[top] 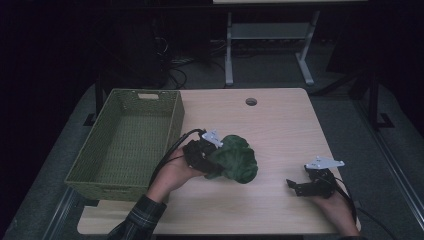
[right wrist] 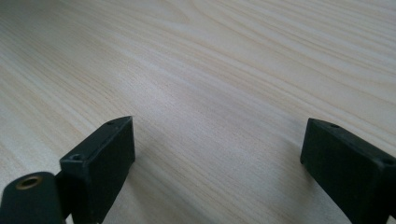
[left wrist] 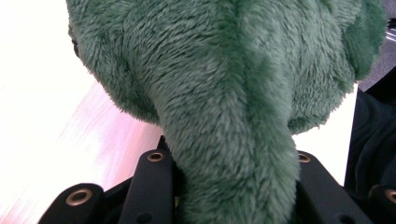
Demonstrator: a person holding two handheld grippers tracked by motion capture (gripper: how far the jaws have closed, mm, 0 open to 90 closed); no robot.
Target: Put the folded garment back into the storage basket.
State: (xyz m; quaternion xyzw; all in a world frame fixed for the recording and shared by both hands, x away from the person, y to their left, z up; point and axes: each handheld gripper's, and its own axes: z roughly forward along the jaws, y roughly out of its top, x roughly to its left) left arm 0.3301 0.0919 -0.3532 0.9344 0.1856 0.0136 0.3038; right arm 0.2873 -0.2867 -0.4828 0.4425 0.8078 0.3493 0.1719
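A green plush toy hangs just above the middle of the wooden table, held from its left side by my left gripper. In the left gripper view the jaws stand on both sides of a thick limb of the plush toy and press into its fur. My right gripper rests low over the table near the front right, its jaws wide apart. In the right gripper view my right gripper has only bare wood between its fingers.
A green woven basket with nothing in it stands at the table's left side, close to my left hand. A round cable hole lies near the far edge. Beyond the table stand a white desk frame and cables on the floor.
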